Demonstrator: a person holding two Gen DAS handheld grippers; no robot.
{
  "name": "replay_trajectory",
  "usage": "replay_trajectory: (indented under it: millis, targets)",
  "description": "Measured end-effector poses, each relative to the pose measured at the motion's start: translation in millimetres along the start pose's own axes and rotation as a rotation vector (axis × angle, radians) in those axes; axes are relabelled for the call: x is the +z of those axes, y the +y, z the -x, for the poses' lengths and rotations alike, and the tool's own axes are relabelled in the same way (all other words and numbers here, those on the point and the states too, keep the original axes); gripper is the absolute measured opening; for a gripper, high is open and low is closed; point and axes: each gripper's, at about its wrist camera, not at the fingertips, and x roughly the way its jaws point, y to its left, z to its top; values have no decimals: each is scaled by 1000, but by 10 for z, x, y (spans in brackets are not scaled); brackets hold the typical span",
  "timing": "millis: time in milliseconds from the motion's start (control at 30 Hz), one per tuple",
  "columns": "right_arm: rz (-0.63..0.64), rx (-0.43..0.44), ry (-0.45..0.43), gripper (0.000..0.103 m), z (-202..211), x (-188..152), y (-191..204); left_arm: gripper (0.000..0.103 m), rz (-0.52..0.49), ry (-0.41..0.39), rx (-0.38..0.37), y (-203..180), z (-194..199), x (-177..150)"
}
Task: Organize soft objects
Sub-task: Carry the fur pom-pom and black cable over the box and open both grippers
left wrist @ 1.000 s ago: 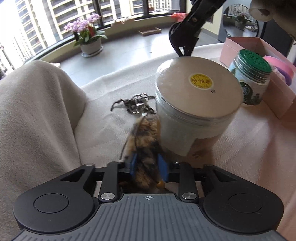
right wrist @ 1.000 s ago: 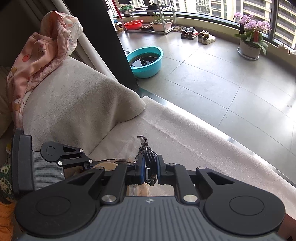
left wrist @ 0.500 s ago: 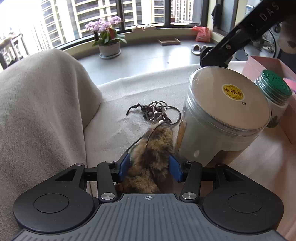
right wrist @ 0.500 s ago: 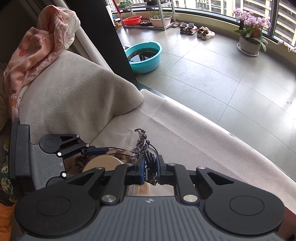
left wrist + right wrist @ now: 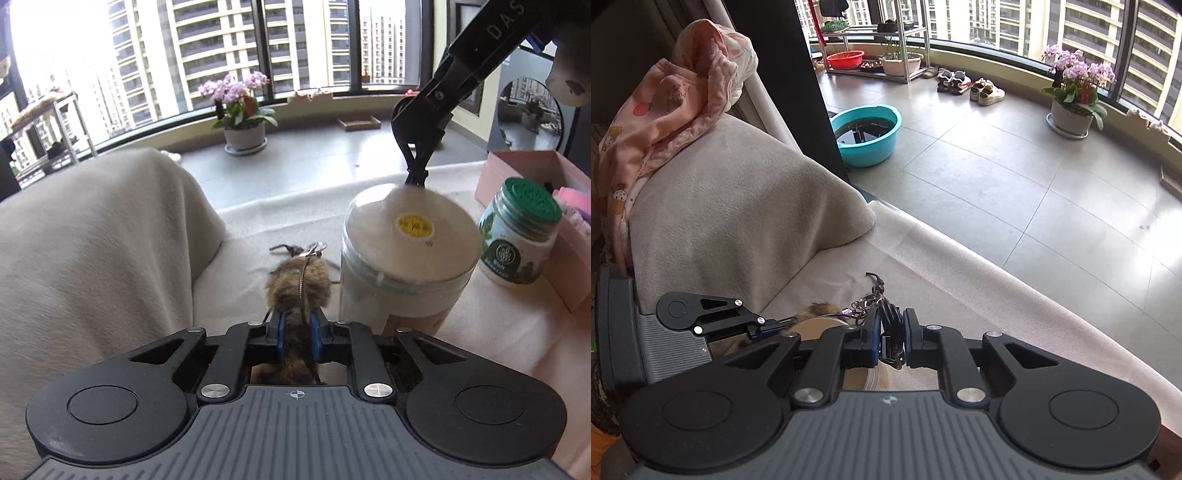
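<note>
A brown furry keychain tail [image 5: 297, 284] lies on the cream cloth, with metal rings [image 5: 314, 249] at its far end. My left gripper [image 5: 297, 332] is shut on the tail's near end. My right gripper [image 5: 890, 338] is shut on a black cord [image 5: 892, 325], just above the round lid of a clear jar [image 5: 410, 236]. The right gripper also shows in the left wrist view [image 5: 415, 177], tips down at the jar's far rim. The left gripper shows in the right wrist view [image 5: 764, 326] with a little fur [image 5: 820, 308] beside it.
A beige cushion [image 5: 92, 240] rises at the left. A green-lidded jar [image 5: 521, 236] and a pink box [image 5: 535, 173] stand right of the clear jar. A pink garment [image 5: 665, 122] hangs on the cushion. The table edge [image 5: 997, 269] drops to a tiled floor.
My left gripper opened around the tail half a second ago and has closed on it again, lower down. The view has lifted. My right gripper has kept hold of the cord.
</note>
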Motion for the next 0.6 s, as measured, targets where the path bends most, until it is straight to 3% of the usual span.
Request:
replay_trajectory:
  millis: [333,600]
  targets:
    - [46,-57,-189,12,1003,54,341,16,-56,-240,129,-52,1152,549]
    - [57,-101,-308,12,1742,-70,411,17,-71,-418,136,-377,1739,1044]
